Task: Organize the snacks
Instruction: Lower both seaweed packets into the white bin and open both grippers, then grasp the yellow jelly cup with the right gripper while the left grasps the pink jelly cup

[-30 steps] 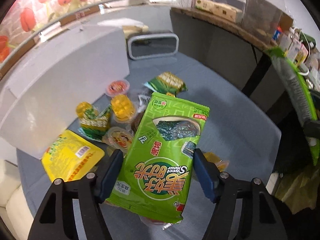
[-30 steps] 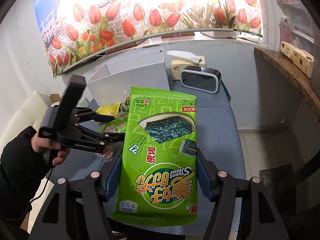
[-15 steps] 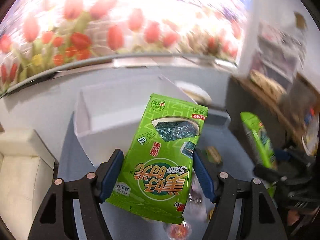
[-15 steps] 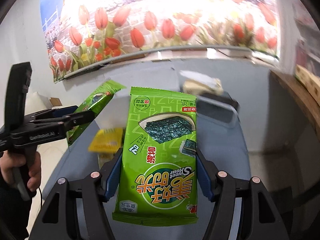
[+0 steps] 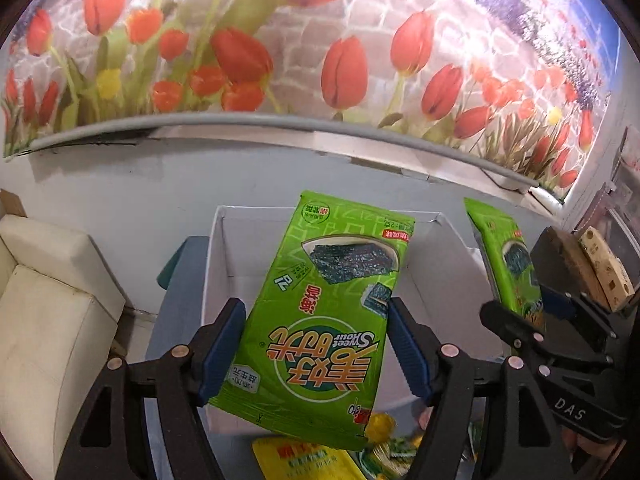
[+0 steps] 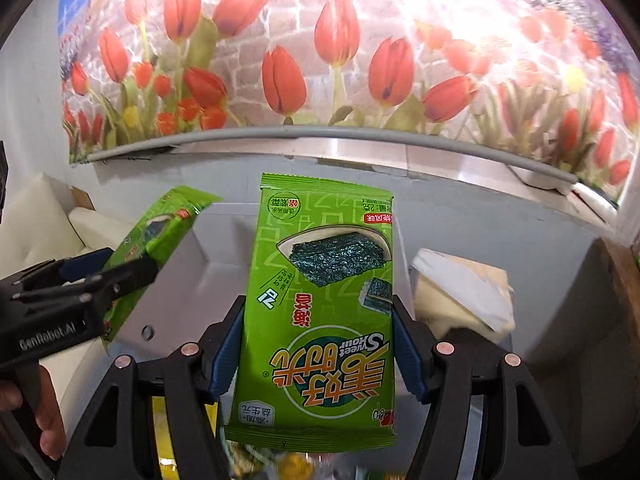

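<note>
The left gripper [image 5: 312,344] holds a green seaweed bag [image 5: 320,312] over the white box [image 5: 224,264], its jaws opening. Right of it, the right gripper [image 6: 316,344] squeezes a second bag [image 6: 320,312] above the box's right side.

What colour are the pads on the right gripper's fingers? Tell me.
Blue pads on black fingers, clearest in the right wrist view, flanking the green seaweed packet.

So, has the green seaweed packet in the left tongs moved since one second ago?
Yes. The green seaweed packet has travelled from above the snack pile to over the open white cardboard box.
</note>
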